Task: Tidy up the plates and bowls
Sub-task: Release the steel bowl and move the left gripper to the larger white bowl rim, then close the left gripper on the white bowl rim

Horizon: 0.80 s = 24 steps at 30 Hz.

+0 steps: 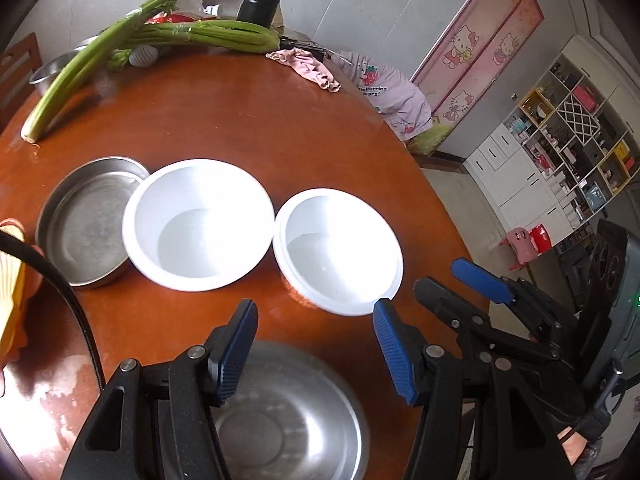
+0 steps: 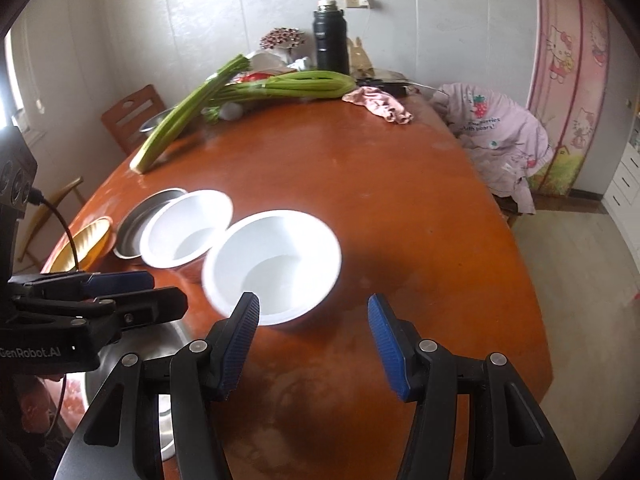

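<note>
White bowls, steel plate, steel bowl unstacked on worktop; sorting pending. Left tongs, right tongs released, empty.

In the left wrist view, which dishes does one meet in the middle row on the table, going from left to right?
yellow dish → shallow steel pan → larger white bowl → smaller white bowl
</note>
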Each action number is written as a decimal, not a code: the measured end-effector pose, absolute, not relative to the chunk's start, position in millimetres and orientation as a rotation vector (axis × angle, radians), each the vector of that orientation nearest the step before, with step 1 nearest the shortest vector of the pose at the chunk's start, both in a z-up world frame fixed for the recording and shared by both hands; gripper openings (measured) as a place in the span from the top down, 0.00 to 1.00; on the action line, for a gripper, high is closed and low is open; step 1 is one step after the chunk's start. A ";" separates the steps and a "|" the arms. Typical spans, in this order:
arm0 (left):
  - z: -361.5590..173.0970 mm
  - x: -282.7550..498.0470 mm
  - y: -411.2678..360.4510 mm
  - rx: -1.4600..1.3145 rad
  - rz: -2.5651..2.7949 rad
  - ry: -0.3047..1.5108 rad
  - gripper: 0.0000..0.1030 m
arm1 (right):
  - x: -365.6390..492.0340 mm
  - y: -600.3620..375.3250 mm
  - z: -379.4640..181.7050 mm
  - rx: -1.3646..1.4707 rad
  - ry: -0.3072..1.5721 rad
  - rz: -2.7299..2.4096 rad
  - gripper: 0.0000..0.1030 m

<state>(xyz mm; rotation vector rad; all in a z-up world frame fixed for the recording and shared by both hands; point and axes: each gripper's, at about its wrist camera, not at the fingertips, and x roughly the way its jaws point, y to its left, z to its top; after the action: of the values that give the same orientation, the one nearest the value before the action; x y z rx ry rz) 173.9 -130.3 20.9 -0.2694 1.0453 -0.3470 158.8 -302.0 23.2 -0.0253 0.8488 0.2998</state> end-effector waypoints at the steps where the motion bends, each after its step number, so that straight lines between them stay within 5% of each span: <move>1: 20.3 175.8 -131.6 -0.270 -0.344 1.047 0.42 | 161.9 -304.4 21.7 -0.023 0.853 0.297 0.43; 24: -2.5 213.6 -147.5 -0.325 -0.342 1.109 0.43 | 209.6 -285.5 -16.8 -0.061 0.934 0.405 0.47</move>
<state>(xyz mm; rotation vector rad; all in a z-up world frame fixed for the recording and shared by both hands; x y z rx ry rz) 213.6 -147.5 -2.5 -0.3251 1.1092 -0.3421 209.6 -285.5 -16.8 -0.0607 0.9345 0.4053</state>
